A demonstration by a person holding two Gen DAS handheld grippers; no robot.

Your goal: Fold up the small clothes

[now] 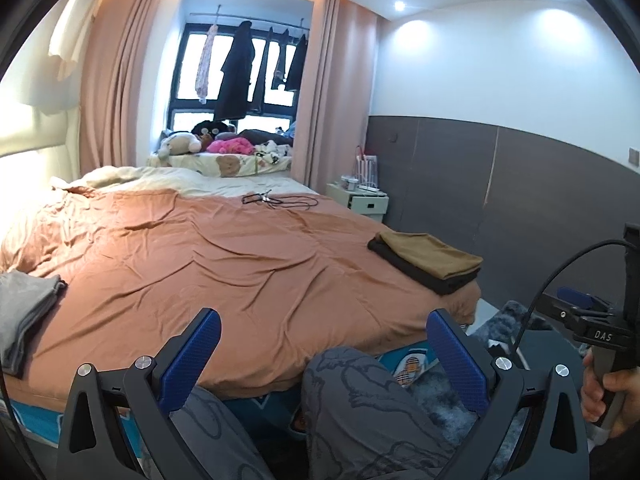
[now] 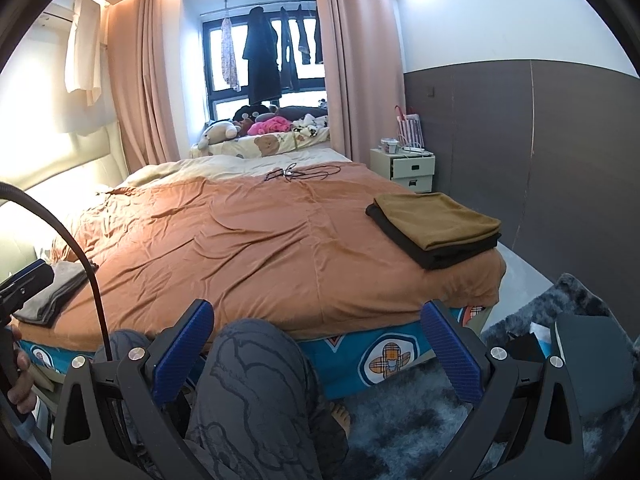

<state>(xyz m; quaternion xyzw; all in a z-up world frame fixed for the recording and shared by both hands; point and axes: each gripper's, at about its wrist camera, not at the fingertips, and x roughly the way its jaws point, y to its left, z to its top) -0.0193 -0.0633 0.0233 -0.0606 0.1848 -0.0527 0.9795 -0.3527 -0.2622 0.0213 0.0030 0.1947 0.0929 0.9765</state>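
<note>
Grey garment cut off — both grippers empty.

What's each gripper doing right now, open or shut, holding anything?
Left gripper: open, holding nothing, held above the person's lap at the bed edge.
Right gripper: open, holding nothing, also over the lap.
</note>
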